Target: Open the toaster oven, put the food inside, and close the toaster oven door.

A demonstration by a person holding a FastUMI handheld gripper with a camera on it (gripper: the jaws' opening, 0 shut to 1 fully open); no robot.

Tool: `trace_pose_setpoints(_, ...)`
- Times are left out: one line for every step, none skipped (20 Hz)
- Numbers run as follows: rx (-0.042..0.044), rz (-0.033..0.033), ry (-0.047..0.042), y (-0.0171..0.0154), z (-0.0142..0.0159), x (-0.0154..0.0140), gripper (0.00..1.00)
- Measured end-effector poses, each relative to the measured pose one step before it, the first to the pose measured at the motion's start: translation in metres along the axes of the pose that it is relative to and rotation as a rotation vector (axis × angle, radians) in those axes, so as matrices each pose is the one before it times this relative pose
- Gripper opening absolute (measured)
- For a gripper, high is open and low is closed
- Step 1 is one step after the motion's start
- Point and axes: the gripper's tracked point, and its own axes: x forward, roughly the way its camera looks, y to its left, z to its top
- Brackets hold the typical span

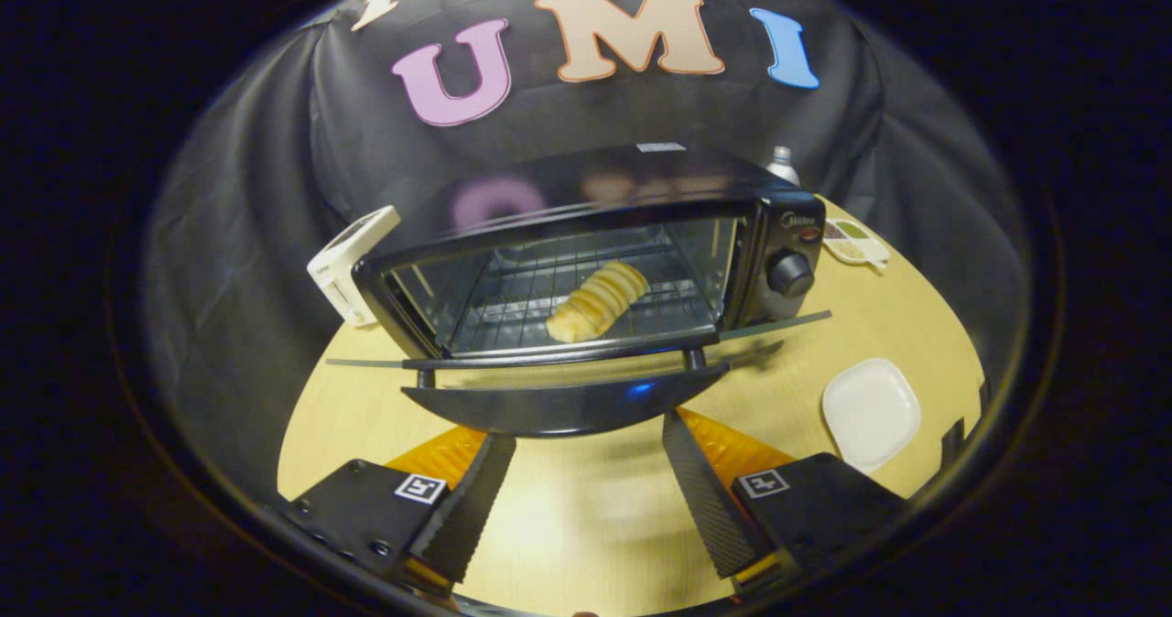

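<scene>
A black toaster oven (pixel 778 223) stands on the wooden table just beyond my fingers. Its glass door (pixel 586 347) hangs open and lies about level, and the black door handle (pixel 568 402) juts toward me. A yellow ridged bread roll (pixel 597 301) rests on the wire rack (pixel 513 310) inside the oven. My gripper (pixel 586 448) is open, with nothing between the fingers. The fingertips (pixel 679 434) sit just under and short of the handle, one on each side of its middle.
An empty white square plate (pixel 870 411) lies on the table (pixel 824 324) to the right of the oven door. A white timer-like box (pixel 348 265) leans at the oven's left. Behind the oven at the right are a small packet (pixel 853 242) and a grey bottle top (pixel 781 164).
</scene>
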Motion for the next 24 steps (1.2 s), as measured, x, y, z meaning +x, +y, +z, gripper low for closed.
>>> trace_pose_setpoints(0.00876, 0.00883, -0.01409, 0.00336, 0.00562, 0.00077, 0.99)
trace_pose_setpoints(0.01181, 0.00738, -0.01148, 0.00298, 0.00541, 0.00030, 0.99)
trace_pose_setpoints(0.01383, 0.00403, -0.01211, 0.01223, 0.00925, -0.00176, 0.99)
trace_pose_setpoints(0.01281, -0.00002, -0.00681, 0.00081, 0.00307, 0.00123, 0.99)
trace_pose_setpoints(0.01042, 0.00143, -0.00602, 0.00120, 0.00274, 0.00166, 0.99)
trace_pose_setpoints(0.00658, -0.00095, -0.00651, -0.00025, 0.00412, 0.00079, 0.99)
trace_pose_setpoints(0.00575, -0.00112, -0.00400, -0.00019, 0.00258, 0.00067, 0.99)
trace_pose_setpoints(0.00616, 0.00013, -0.00433, -0.00006, 0.00231, 0.00021, 0.99)
trace_pose_setpoints(0.00562, 0.00097, -0.00516, -0.01493, 0.00061, -0.00008, 0.99)
trace_pose_setpoints(0.00298, 0.00198, -0.00663, 0.00019, 0.00408, -0.00056, 0.99)
trace_pose_setpoints(-0.00317, 0.00105, -0.00936, -0.00024, 0.00536, -0.00220, 0.99)
trace_pose_setpoints(-0.00820, 0.00146, -0.01782, 0.00010, 0.00823, -0.00295, 0.99)
trace_pose_setpoints(-0.00736, 0.00452, -0.02357, 0.00182, 0.01195, -0.00423, 0.99)
trace_pose_setpoints(-0.00361, 0.00795, -0.02974, 0.00291, 0.01490, -0.00478, 0.99)
trace_pose_setpoints(-0.00162, 0.01094, -0.03796, 0.00422, 0.01845, -0.00530, 0.99)
trace_pose_setpoints(-0.00110, 0.01058, -0.04410, 0.00398, 0.02004, -0.00481, 0.99)
trace_pose_setpoints(-0.00493, 0.01166, -0.04486, 0.00465, 0.02209, -0.00446, 0.99)
trace_pose_setpoints(-0.00974, 0.01056, -0.04391, 0.00420, 0.02290, -0.00472, 0.99)
trace_pose_setpoints(-0.01407, 0.01061, -0.04726, 0.00437, 0.02417, -0.00523, 0.99)
trace_pose_setpoints(-0.01389, 0.01195, -0.04854, 0.00964, 0.02662, -0.00289, 0.99)
trace_pose_setpoints(-0.01091, 0.01121, -0.04763, 0.00679, 0.02479, -0.00110, 0.99)
trace_pose_setpoints(-0.00546, 0.00697, -0.04428, 0.00455, 0.02253, -0.00285, 0.99)
trace_pose_setpoints(-0.00090, 0.00754, -0.03803, 0.00341, 0.01926, -0.00093, 0.99)
trace_pose_setpoints(0.00119, 0.00914, -0.03269, 0.00370, 0.01885, -0.00101, 0.99)
